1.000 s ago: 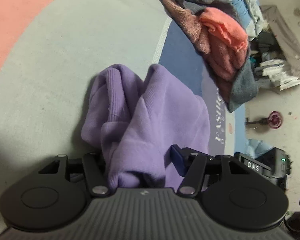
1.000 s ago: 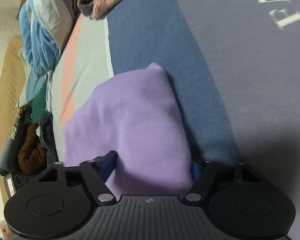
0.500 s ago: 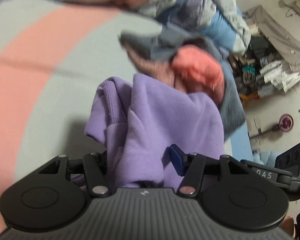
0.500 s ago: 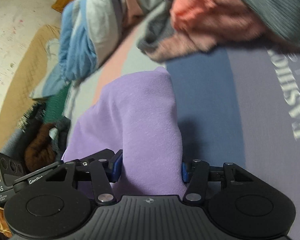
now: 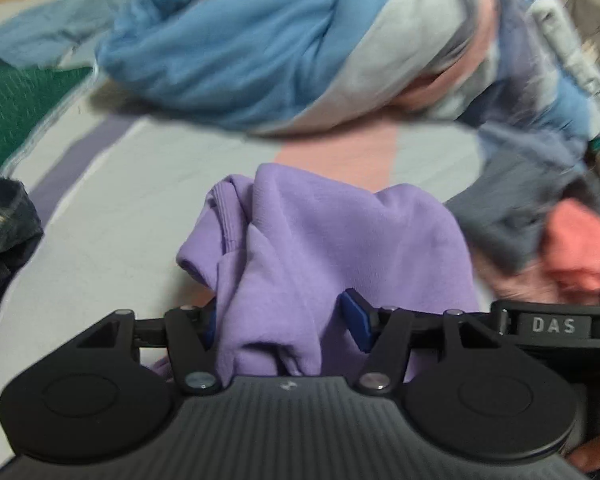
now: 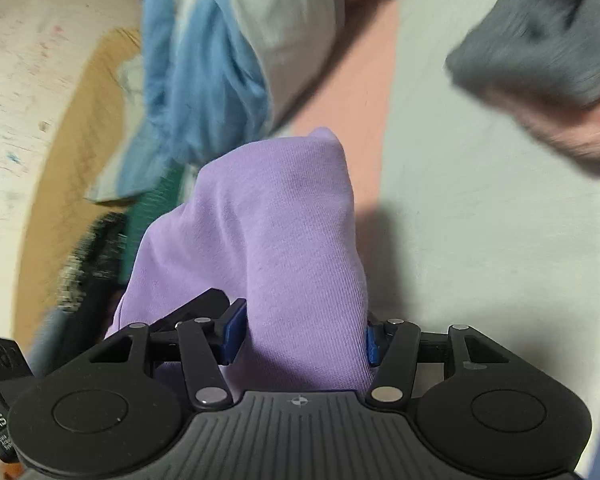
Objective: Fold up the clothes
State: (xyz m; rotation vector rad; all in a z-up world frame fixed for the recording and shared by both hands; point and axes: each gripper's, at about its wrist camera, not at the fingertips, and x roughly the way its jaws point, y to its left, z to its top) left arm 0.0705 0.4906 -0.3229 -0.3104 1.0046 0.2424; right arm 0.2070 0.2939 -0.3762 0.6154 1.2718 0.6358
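Left wrist view: both grippers hold one bunched purple garment [image 5: 332,248] over the striped bed cover [image 5: 132,200].

Blue pads of the left gripper [image 5: 284,320] sit either side of a thick fold of the purple cloth, and its jaws have just been opening a little with the cloth between them; the right-hand pad seems to press the fabric, though blur makes the contact hard to judge. In the right wrist view, the right gripper [image 6: 300,336] is clamped on a fat roll of the same garment [image 6: 276,232], both pads pressed into its sides. Beyond it lies a blue and white bundle [image 5: 260,40], with a grey and coral heap [image 5: 548,232] at the right and a green cloth [image 5: 16,112] at the left edge.
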